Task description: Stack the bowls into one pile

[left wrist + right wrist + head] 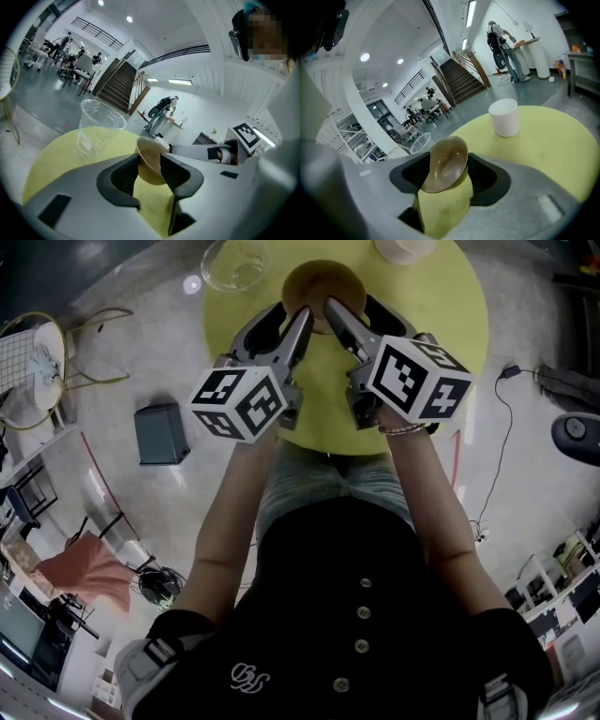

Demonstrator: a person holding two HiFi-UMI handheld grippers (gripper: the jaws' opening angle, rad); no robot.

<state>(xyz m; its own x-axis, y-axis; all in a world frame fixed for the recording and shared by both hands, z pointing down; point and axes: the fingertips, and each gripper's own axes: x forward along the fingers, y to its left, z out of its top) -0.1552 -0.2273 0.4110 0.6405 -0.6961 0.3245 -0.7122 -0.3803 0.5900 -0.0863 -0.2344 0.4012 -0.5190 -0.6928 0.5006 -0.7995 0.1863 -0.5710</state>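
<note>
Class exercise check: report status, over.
Left gripper, right gripper both clamp brown bowl. Bowl tilted over yellow table. Clear cup, white cup nearby, not blocking.

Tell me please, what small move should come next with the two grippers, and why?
Probably open the left gripper and draw it back. Both grippers seem shut on the same brown bowl, which is tilted above the yellow table; the right gripper alone could then carry it.

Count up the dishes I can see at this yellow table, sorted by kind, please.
Brown bowl: 1
Clear plastic cup: 1
White cup: 1
Total: 3
</note>
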